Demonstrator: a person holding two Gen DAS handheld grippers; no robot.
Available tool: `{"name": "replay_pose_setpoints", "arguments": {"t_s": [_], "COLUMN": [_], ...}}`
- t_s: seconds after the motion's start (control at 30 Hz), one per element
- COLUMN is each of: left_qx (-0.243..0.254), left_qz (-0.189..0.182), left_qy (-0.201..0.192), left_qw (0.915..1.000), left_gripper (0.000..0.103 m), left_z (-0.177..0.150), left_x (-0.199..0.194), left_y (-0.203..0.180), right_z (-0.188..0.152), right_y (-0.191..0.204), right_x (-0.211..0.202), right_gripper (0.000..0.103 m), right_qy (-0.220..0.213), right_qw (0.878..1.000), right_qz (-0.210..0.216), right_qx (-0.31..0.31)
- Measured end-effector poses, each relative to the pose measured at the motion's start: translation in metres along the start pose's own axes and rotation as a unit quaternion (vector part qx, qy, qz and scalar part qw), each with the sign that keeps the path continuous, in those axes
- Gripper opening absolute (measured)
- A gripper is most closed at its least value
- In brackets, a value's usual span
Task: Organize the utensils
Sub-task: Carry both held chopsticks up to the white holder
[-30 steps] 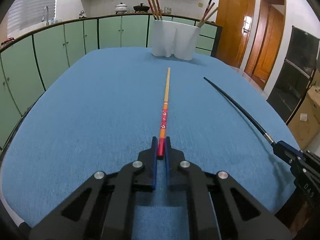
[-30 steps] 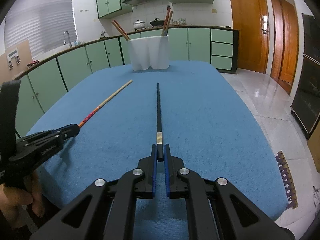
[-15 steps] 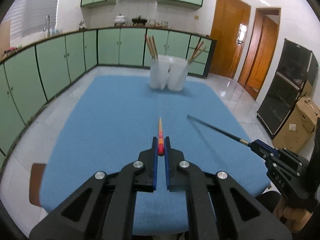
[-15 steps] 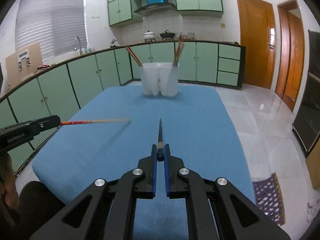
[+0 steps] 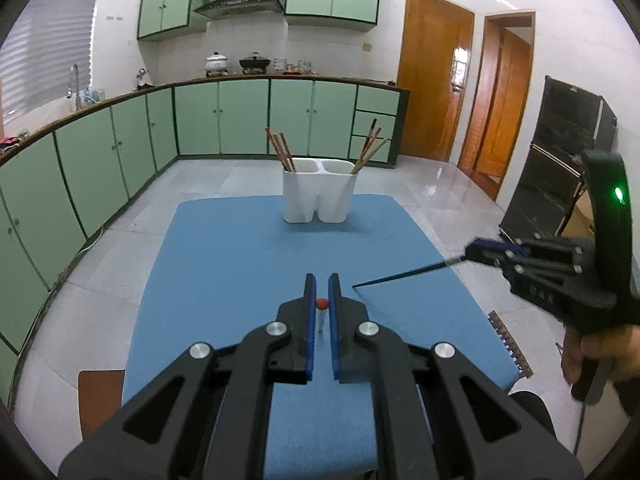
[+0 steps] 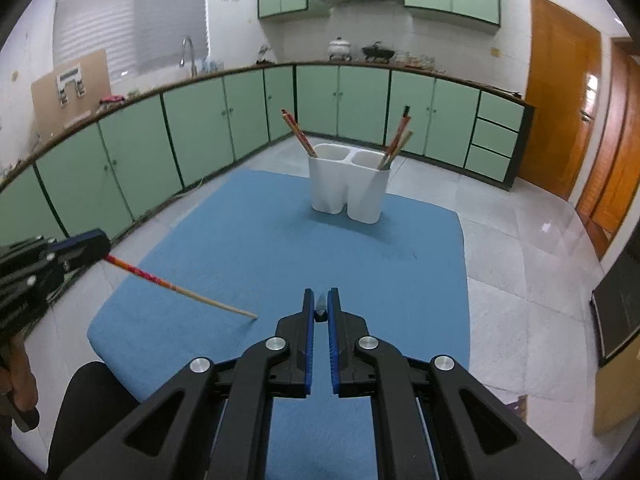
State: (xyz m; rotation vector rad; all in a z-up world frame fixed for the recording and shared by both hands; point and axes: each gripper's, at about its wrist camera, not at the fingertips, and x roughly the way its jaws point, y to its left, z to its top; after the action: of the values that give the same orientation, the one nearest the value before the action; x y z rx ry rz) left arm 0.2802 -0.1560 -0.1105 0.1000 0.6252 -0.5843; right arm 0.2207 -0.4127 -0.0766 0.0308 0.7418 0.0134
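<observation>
My left gripper (image 5: 321, 286) is shut on a red-and-wood chopstick (image 5: 321, 304), seen end-on and held above the blue table (image 5: 224, 264); its length shows in the right wrist view (image 6: 180, 290), tip slanting down to the cloth. My right gripper (image 6: 320, 300) is shut on a black chopstick (image 6: 320, 312), seen end-on; it shows in the left wrist view (image 5: 404, 276), pointing left and down. A white two-compartment holder (image 5: 319, 194) stands at the table's far end, with chopsticks in both compartments.
Green cabinets (image 5: 224, 120) line the far and left walls. Tiled floor (image 5: 100, 280) surrounds the table. Wooden doors (image 5: 436, 88) and a dark cabinet (image 5: 556, 160) are on the right. A brown seat (image 5: 100, 396) sits by the table's near-left corner.
Both grippers have lifted their chopsticks off the table and risen high, tilting them downward. The table and holder now look farther below.
</observation>
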Motion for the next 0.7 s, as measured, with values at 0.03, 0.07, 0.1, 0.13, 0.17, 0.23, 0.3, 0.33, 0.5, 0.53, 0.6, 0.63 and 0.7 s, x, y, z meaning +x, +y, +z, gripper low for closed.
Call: {"name": "replay_pose_setpoints", "arguments": {"t_s": [0.03, 0.07, 0.1, 0.13, 0.17, 0.23, 0.3, 0.33, 0.5, 0.53, 0.6, 0.63, 0.7], "left_qx": [0.002, 0.004, 0.006, 0.006, 0.005, 0.008, 0.007, 0.005, 0.016, 0.02, 0.027, 0.028, 0.033], "left_qz": [-0.004, -0.009, -0.016, -0.022, -0.025, -0.032, -0.041, -0.045, -0.05, -0.05, -0.054, -0.055, -0.056], "left_qy": [0.004, 0.009, 0.015, 0.022, 0.026, 0.037, 0.05, 0.055, 0.066, 0.068, 0.071, 0.071, 0.07], "left_qw": [1.0, 0.9999, 0.9997, 0.9995, 0.9993, 0.9988, 0.9979, 0.9975, 0.9964, 0.9962, 0.9957, 0.9955, 0.9954], "left_gripper": [0.005, 0.005, 0.005, 0.005, 0.005, 0.005, 0.005, 0.005, 0.005, 0.005, 0.005, 0.005, 0.005], "left_z": [0.003, 0.006, 0.012, 0.018, 0.022, 0.034, 0.048, 0.053, 0.08, 0.086, 0.101, 0.106, 0.122], "left_x": [0.002, 0.004, 0.007, 0.011, 0.014, 0.021, 0.03, 0.034, 0.044, 0.046, 0.048, 0.049, 0.051], "left_y": [0.0, 0.0, 0.001, 0.002, 0.006, 0.009, 0.014, 0.017, 0.02, 0.02, 0.02, 0.02, 0.021], "right_z": [0.006, 0.014, 0.023, 0.026, 0.038, 0.054, 0.072, 0.077, 0.106, 0.111, 0.119, 0.124, 0.135], "right_y": [-0.001, -0.001, -0.001, -0.003, -0.005, -0.008, -0.01, -0.011, -0.015, -0.016, -0.016, -0.016, -0.016], "right_x": [0.002, 0.004, 0.006, 0.006, 0.008, 0.01, 0.013, 0.013, 0.02, 0.02, 0.018, 0.017, 0.013], "right_gripper": [0.006, 0.006, 0.006, 0.006, 0.006, 0.006, 0.006, 0.006, 0.006, 0.006, 0.006, 0.006, 0.006], "right_qy": [0.009, 0.017, 0.026, 0.03, 0.036, 0.048, 0.059, 0.064, 0.093, 0.096, 0.101, 0.103, 0.102], "right_qw": [1.0, 1.0, 1.0, 0.999, 0.999, 0.999, 0.998, 0.998, 0.996, 0.995, 0.995, 0.995, 0.995], "right_qz": [0.003, 0.005, 0.006, 0.005, 0.003, 0.007, 0.01, 0.011, 0.012, 0.012, 0.014, 0.015, 0.015], "right_qx": [-0.003, -0.006, -0.013, -0.016, -0.019, -0.018, -0.016, -0.015, -0.012, -0.012, -0.01, -0.008, -0.005]}}
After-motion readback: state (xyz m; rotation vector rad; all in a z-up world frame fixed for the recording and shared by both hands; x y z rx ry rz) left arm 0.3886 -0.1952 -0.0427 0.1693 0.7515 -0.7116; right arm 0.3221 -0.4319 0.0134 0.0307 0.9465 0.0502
